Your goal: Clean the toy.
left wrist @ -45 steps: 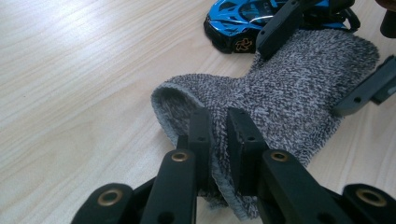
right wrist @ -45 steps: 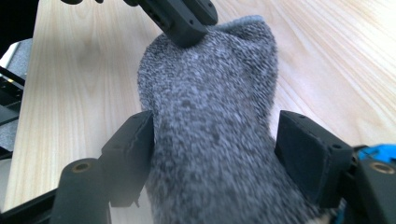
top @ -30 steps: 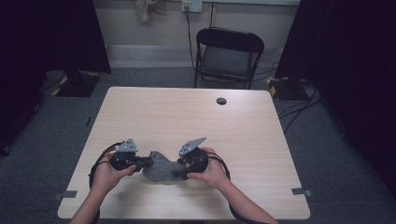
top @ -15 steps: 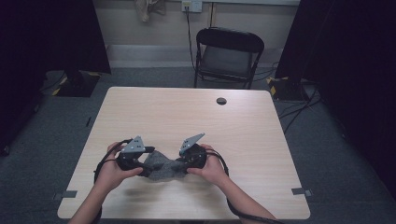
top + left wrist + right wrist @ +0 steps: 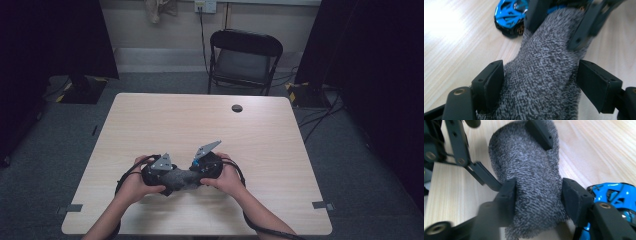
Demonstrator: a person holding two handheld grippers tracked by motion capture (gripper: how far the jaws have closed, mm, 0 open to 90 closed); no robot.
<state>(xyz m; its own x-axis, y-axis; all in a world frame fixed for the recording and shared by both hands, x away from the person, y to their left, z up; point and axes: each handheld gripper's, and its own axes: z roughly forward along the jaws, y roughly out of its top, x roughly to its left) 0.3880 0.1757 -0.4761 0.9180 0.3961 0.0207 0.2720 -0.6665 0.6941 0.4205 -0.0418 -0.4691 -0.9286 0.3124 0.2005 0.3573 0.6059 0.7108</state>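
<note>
Since the earlier frame, left hand-held gripper (image 5: 541, 82) has moved inward, jaws just opened, straddling the soft grey knitted sock (image 5: 544, 75) loosely. Right hand-held gripper (image 5: 537, 197) clamps its other end, jaws just widened. Sock light, limp, non-slip; take by cuff. Blue toy car (image 5: 510, 13) on bench (image 5: 200, 120).

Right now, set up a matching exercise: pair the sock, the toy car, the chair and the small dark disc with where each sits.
Things:
1. grey sock
2. blue toy car
3. black chair
4. small dark disc

Places:
A. on the floor beyond the table's far edge
B. on the table near its far edge
C. between the two hand-held grippers
D. on the table beside the sock

Pairs: 1-C, 2-D, 3-A, 4-B
</note>
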